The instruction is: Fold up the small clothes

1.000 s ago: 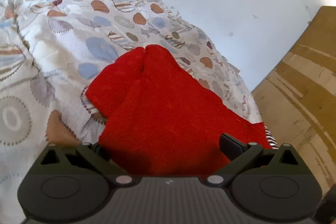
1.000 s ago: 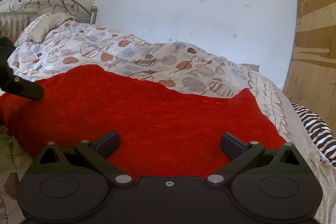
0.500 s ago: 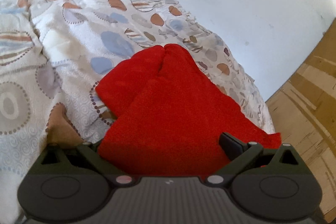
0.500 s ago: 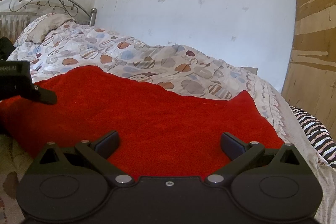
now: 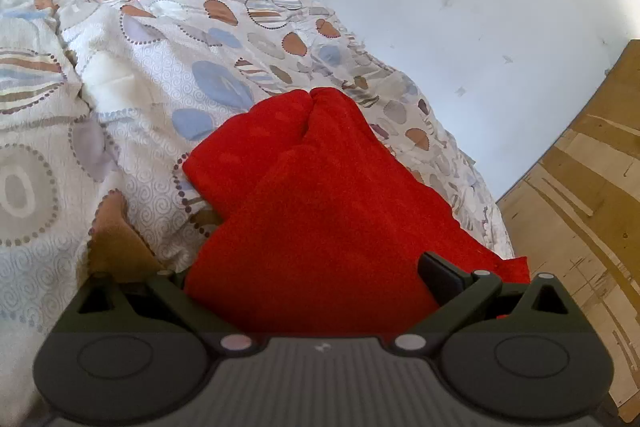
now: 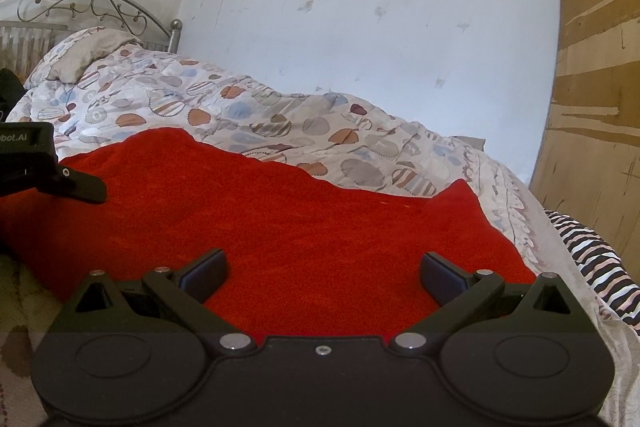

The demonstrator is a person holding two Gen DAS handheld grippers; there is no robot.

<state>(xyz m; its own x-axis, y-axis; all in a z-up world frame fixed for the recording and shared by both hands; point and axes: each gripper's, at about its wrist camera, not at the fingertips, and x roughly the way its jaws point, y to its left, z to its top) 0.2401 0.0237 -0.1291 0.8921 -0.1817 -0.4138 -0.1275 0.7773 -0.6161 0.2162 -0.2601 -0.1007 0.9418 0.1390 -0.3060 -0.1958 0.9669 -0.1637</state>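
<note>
A red fleece garment (image 5: 320,203) lies spread on the patterned quilt (image 5: 152,67); it also shows in the right wrist view (image 6: 304,227), wide across the bed. My left gripper (image 5: 320,275) is open, jaws wide, with the red cloth's near edge between them; the left finger is hidden under the cloth. It also shows at the left edge of the right wrist view (image 6: 76,183). My right gripper (image 6: 322,271) is open and empty, jaws wide, just above the garment's near edge.
A white wall (image 6: 380,7) runs along the bed's far side. A wooden panel (image 6: 596,87) stands at the right. A striped cloth (image 6: 592,263) lies at the bed's right edge. A metal headboard (image 6: 80,3) and pillow (image 6: 88,51) are far left.
My left gripper has shifted along the garment; in the right wrist view it has come further into frame from the left. The red cloth lies about the same.
</note>
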